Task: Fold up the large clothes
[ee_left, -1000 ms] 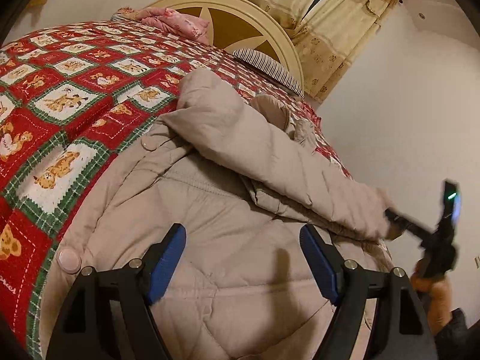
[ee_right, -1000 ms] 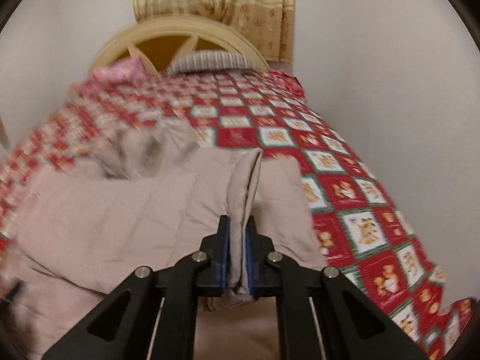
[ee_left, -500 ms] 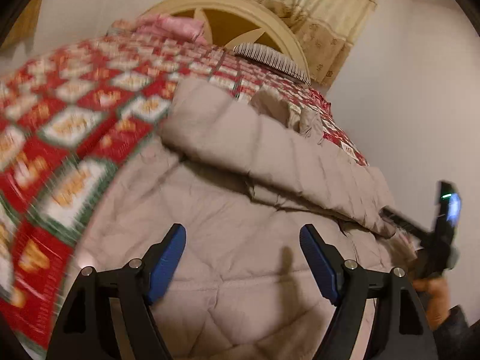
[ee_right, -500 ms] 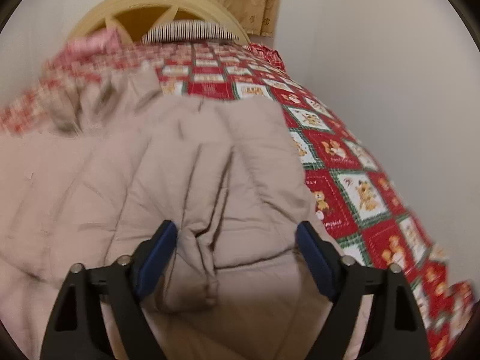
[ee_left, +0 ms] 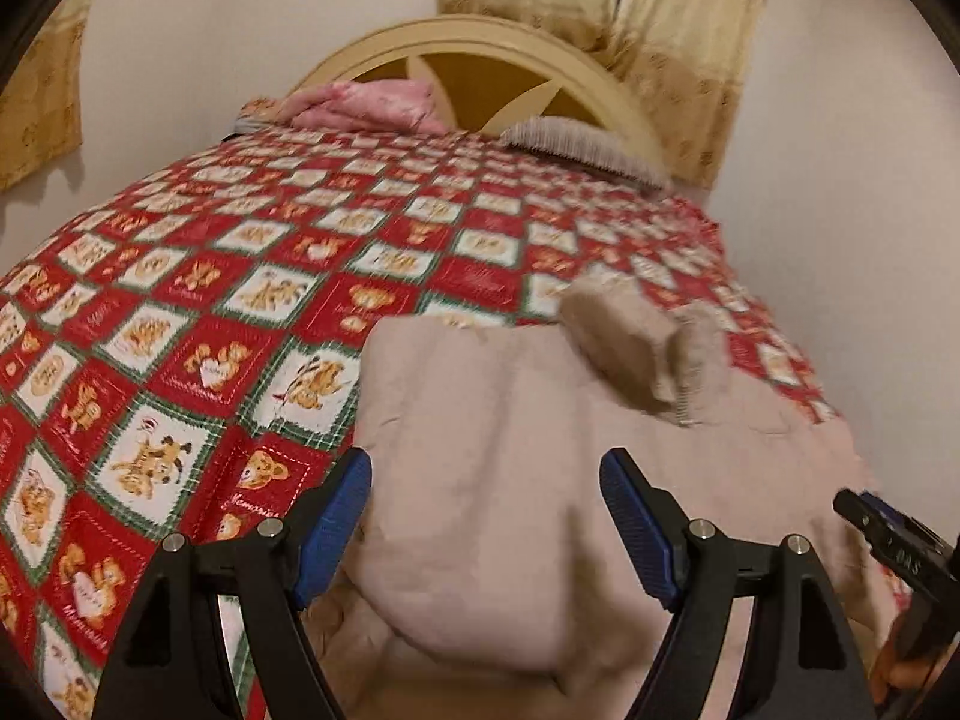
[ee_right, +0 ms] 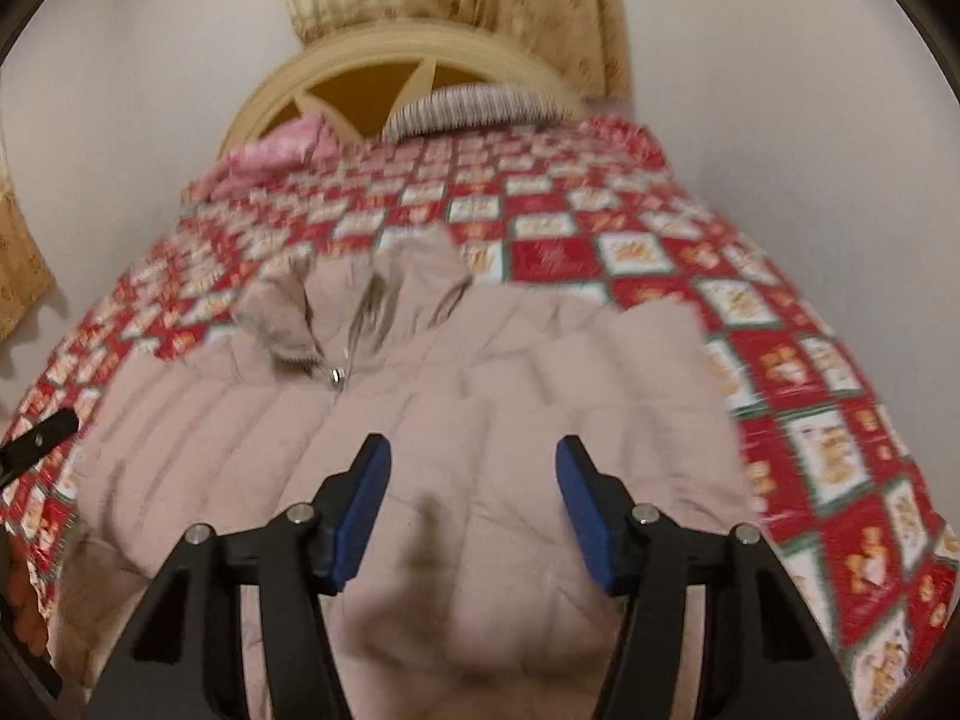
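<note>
the beige padded jacket [ee_right: 456, 420] lies on the near part of the red checked quilt [ee_right: 780, 324], zipper closed, collar far; left gripper [ee_left: 486, 516] spread and empty, right gripper [ee_right: 474, 504] closing, nothing pinched

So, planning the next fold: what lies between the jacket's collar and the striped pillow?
Only bare quilt; the right wrist view shows nothing else between the jacket collar and striped pillow.
</note>
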The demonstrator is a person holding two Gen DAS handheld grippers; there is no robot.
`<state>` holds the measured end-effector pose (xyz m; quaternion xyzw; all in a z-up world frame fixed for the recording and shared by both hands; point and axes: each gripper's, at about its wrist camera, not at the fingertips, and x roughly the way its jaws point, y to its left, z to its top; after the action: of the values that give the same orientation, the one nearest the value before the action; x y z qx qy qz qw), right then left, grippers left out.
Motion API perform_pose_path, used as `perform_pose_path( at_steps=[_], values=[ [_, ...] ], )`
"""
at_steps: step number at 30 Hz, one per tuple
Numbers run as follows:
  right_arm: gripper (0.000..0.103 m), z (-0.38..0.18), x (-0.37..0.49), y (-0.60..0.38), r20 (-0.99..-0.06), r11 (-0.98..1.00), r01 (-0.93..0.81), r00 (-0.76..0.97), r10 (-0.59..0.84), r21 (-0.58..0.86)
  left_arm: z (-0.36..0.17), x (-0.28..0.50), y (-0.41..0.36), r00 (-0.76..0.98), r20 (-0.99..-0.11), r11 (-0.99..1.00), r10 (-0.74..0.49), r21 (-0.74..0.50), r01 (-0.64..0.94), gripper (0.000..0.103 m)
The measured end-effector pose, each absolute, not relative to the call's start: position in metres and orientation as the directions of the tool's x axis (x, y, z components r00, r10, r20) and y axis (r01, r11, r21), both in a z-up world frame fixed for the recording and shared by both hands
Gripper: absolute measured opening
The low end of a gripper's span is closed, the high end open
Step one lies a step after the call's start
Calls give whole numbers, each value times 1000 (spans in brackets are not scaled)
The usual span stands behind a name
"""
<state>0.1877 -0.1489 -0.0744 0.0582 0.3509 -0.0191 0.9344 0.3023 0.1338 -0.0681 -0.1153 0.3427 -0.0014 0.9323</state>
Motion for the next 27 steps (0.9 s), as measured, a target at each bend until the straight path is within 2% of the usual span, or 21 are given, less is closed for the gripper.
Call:
perform_pose_path(
  at_steps=[2, 5, 8, 11, 12, 13, 14, 15, 16, 17, 19, 23, 27],
  values=[
    [47, -97, 202, -151, -707, 994, 83, 708, -8, 72, -88, 309, 135, 737, -674, 976, -58, -193, -99, 79],
    [44, -123, 205, -169, -735, 992, 104, 678, -14, 77, -124, 316, 138, 667, -737, 965, -108, -239, -107, 84],
    [44, -128, 200, -182, -729, 984, 102, 684, 39, 148, -124, 317, 139, 663, -740, 965, -110, -239, -107, 86],
    [47, -123, 200, -173, -746, 991, 95, 666, 6, 93, -120, 311, 143, 672, -731, 961, -123, -258, -105, 86],
    [49, -118, 201, -170, -750, 993, 93, 662, -4, 77, -116, 307, 147, 680, -722, 955, -128, -274, -110, 86],
    [57, -110, 202, -168, -747, 993, 89, 665, 1, 80, -110, 303, 148, 698, -705, 949, -126, -291, -122, 86],
    [68, -99, 204, -167, -729, 991, 77, 684, 25, 106, -102, 297, 152, 732, -671, 940, -120, -315, -134, 86],
    [75, -87, 206, -166, -703, 989, 63, 709, 50, 133, -93, 291, 153, 770, -628, 932, -113, -335, -137, 86],
    [88, -78, 210, -164, -685, 988, 55, 726, 60, 146, -87, 285, 154, 800, -590, 930, -103, -344, -133, 86],
    [94, -66, 217, -161, -669, 987, 49, 740, 66, 151, -83, 281, 153, 823, -561, 931, -91, -342, -131, 86],
    [94, -48, 244, -150, -669, 989, 31, 739, 75, 145, -91, 277, 148, 835, -544, 933, -81, -335, -128, 86],
    [93, -33, 305, -132, -702, 994, 30, 710, 54, 106, -116, 290, 150, 772, -620, 922, -138, -366, -129, 86],
    [93, -34, 367, -121, -731, 986, 68, 679, 66, 153, -122, 292, 162, 775, -607, 886, -176, -441, -143, 86]
  ],
)
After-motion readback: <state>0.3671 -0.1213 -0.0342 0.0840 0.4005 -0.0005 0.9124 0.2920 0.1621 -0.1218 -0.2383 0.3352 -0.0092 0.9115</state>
